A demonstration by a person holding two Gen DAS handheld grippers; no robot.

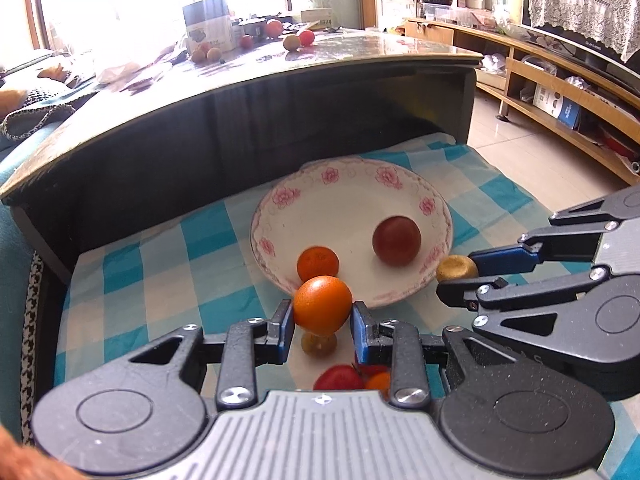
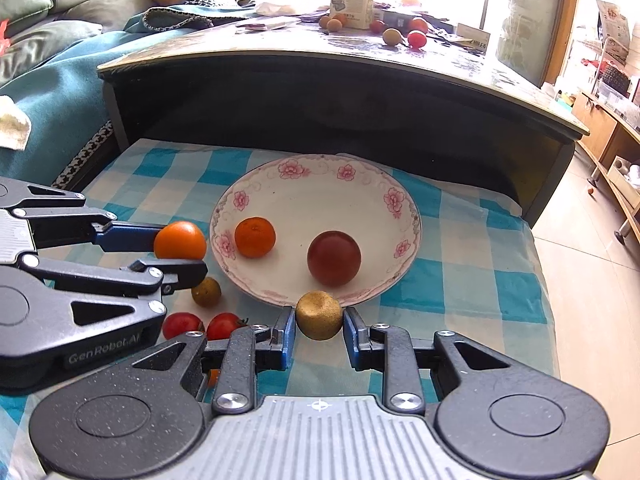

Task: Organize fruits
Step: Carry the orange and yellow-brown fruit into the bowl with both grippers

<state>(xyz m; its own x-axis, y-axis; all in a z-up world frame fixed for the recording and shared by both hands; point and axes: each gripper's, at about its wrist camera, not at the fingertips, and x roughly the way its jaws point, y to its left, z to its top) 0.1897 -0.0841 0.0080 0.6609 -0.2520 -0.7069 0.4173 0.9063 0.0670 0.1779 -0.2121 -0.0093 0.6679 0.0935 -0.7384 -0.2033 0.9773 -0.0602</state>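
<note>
A white plate with pink flowers [image 1: 332,176] [image 2: 316,164] sits on a blue-checked cloth [image 1: 168,264]. It holds a small orange fruit [image 1: 318,264] [image 2: 255,237] and a dark red fruit [image 1: 397,241] [image 2: 334,258]. My left gripper [image 1: 322,316] [image 2: 180,250] is shut on a bigger orange fruit [image 1: 322,305] [image 2: 180,241], raised by the plate's near left rim. My right gripper [image 2: 319,324] [image 1: 456,276] is shut on a yellow-brown fruit [image 2: 319,315] [image 1: 456,267] at the plate's near right rim. An olive-brown fruit [image 2: 206,291] [image 1: 319,344] and two red tomatoes [image 2: 183,325] [image 2: 224,326] lie on the cloth.
A dark table [image 2: 360,92] rises just behind the plate; several fruits [image 2: 392,36] and a box [image 2: 352,0] stand on its top. A teal sofa [image 2: 60,92] is left, tiled floor [image 2: 592,280] and wooden shelves [image 1: 560,92] right. A small orange piece [image 2: 214,376] lies under my right gripper.
</note>
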